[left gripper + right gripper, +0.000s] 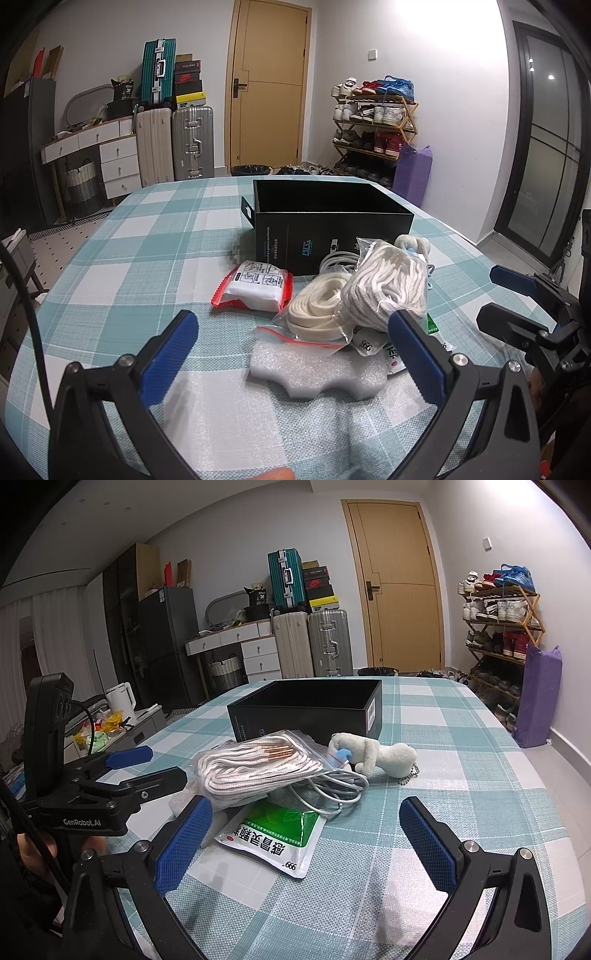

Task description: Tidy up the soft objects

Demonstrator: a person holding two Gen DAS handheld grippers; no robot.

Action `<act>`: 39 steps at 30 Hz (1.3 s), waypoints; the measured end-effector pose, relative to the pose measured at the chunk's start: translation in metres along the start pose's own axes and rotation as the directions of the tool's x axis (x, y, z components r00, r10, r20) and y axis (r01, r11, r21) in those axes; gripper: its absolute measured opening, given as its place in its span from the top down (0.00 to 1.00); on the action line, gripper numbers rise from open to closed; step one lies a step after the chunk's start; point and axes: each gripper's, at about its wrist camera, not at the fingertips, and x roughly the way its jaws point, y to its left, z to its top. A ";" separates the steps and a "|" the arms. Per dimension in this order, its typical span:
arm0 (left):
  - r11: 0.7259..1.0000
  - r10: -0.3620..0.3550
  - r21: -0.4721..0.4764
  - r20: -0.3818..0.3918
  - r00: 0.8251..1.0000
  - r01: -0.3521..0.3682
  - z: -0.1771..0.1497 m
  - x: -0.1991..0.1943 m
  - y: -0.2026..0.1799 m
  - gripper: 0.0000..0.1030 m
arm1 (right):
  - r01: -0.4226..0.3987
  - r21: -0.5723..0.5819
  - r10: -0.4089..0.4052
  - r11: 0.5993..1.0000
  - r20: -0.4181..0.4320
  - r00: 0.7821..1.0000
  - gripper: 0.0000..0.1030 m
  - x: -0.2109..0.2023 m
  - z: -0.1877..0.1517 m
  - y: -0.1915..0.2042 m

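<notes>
An open black box [332, 218] [306, 705] stands on the checked tablecloth. In front of it lie a red-edged white packet [255, 286], a bag of cream flat laces [317, 314], a bag of white rope laces [384, 288] [255, 768], a white foam piece [317, 373], a green-and-white sachet [273, 834], a white cable [332, 786] and a white plush toy [373, 755] [412, 245]. My left gripper [295, 354] is open just above the foam piece. My right gripper [306, 834] is open over the sachet's right edge. Both are empty.
The table [122, 258] [461, 775] has a teal-and-white cloth. The right gripper shows at the right edge of the left wrist view [524, 306]; the left gripper shows at the left of the right wrist view [110, 782]. Suitcases, drawers, a door and a shoe rack stand behind.
</notes>
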 end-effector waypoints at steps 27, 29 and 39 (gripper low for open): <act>1.000 0.001 0.004 -0.001 1.000 -0.001 -0.001 0.000 0.000 0.00 | 0.007 0.001 -0.007 1.000 -0.003 1.000 0.00 -0.001 0.000 0.000; 1.000 0.000 0.005 -0.001 1.000 0.000 -0.001 -0.001 0.000 0.00 | 0.009 0.001 -0.009 1.000 -0.006 1.000 0.00 -0.002 0.001 -0.001; 1.000 -0.005 0.014 -0.010 1.000 0.005 0.000 -0.001 -0.003 0.00 | 0.031 -0.010 -0.031 0.999 -0.034 0.999 0.00 -0.001 0.003 0.002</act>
